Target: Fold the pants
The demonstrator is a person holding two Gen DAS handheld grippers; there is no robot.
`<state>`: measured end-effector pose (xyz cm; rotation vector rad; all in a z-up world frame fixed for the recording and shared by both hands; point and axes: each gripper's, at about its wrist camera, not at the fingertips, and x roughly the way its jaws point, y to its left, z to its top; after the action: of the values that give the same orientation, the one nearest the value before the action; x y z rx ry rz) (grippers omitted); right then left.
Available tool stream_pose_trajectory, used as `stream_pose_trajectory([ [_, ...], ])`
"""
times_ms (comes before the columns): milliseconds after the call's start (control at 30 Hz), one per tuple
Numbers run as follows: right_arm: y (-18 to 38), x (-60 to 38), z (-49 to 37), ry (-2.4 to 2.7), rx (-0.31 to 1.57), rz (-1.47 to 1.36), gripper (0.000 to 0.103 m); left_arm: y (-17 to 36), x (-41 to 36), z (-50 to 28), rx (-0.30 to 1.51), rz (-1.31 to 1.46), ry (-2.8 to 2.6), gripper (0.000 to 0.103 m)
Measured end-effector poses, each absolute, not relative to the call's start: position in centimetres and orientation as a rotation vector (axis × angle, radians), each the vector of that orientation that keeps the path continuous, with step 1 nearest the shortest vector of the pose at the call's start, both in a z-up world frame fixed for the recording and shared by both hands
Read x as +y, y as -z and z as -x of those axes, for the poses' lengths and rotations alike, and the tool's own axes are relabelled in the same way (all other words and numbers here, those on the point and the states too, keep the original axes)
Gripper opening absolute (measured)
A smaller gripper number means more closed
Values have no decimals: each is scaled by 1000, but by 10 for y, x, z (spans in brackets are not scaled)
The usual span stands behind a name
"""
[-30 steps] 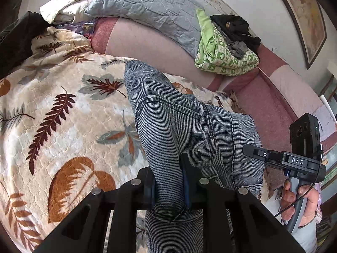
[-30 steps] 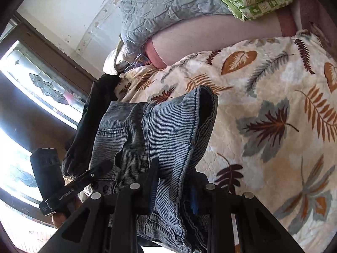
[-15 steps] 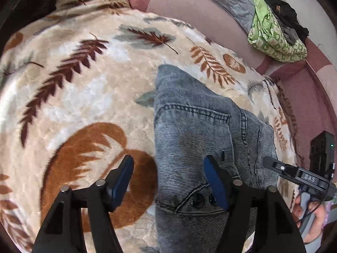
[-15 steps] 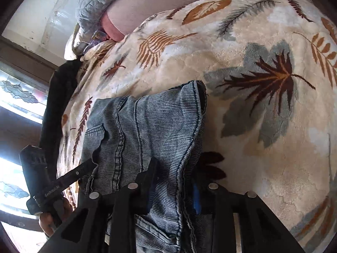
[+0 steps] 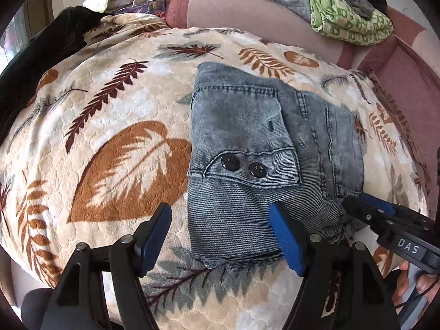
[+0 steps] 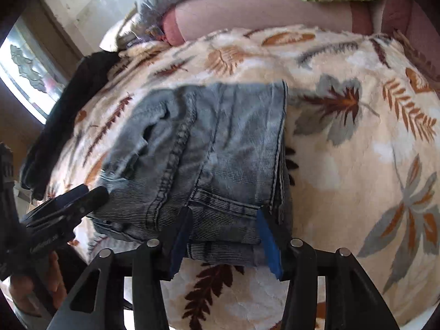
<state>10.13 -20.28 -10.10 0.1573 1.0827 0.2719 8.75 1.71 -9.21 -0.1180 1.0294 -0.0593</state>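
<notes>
A: Where have the pants ended up?

B: The faded grey-blue ribbed denim pants (image 5: 264,151) lie folded into a compact, roughly square bundle on the cream fleece bed blanket with brown and grey leaf print (image 5: 115,126), button flap facing up.

A: And the two tools?

B: The left gripper (image 5: 220,236) has its blue-padded fingers spread and opening wider. The bundle's near left corner sits between them, but the left pad is well off the cloth and only the right one sits at its edge. The right gripper (image 6: 224,236) is opening too; its fingers straddle the near right edge of the bundle, and the denim between them looks let go rather than pinched, though the pads are close to it.

A: So which step is this?

B: I'd judge it the release after laying the last fold down. The task looks close to finished.

A: What does the next move call for?

B: Probably drawing both grippers straight back so no pad snags the top layer, then perhaps pressing the slightly rumpled right side flat.
</notes>
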Motion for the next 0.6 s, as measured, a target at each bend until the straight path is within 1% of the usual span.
stream_pose_trajectory([
  [33,98,-201,-101,-259,1078,-149,54,90,18,-86,1011,107,39,84],
  [67,94,-199,-100,-249,1083,-147,54,87,18,-86,1017,98,34,85],
  [167,72,-201,-89,-276,1038,-159,54,68,23,-79,1000,113,54,84],
  [200,64,-204,-82,-274,1009,-158,56,60,23,-73,974,108,54,84],
  [233,57,-207,-73,-271,977,-161,62,53,24,-68,948,100,47,84],
  [300,48,-214,-56,-271,927,-189,68,42,24,-59,913,91,42,84],
  [467,40,-226,-12,-261,849,-240,69,23,20,-30,840,86,38,84],
  [567,38,-228,13,-221,777,-187,74,16,16,-7,762,61,6,85],
  [600,39,-229,20,-212,766,-165,78,15,16,-1,750,52,5,86],
])
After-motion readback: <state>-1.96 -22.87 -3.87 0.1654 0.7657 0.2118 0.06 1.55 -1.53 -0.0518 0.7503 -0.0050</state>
